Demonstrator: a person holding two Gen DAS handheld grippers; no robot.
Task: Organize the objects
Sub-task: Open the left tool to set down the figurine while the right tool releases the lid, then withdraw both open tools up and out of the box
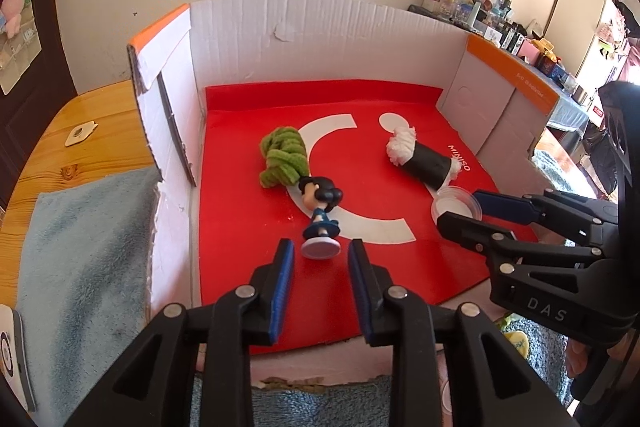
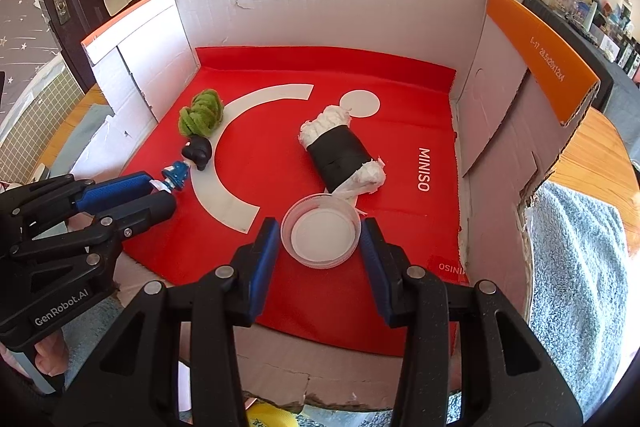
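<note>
Figurine (image 1: 320, 217) lies on red mat (image 1: 248, 227), base just past parted left gripper (image 1: 320, 253), untouched. Right gripper (image 2: 320, 233) straddles cup (image 2: 320, 231), grip unclear.

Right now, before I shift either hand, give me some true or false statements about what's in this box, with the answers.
1. The figurine stands upright. False: it lies on its side on the red mat.
2. The right claw has the clear lid between its fingers. True.
3. The green fuzzy bundle sits outside the cardboard box. False: it lies on the mat inside, by the figurine's head.
4. The black-wrapped white roll lies just beyond the clear lid. True.
5. The left claw grips the green bundle. False: its fingers flank the figurine's base, well short of the bundle.
</note>
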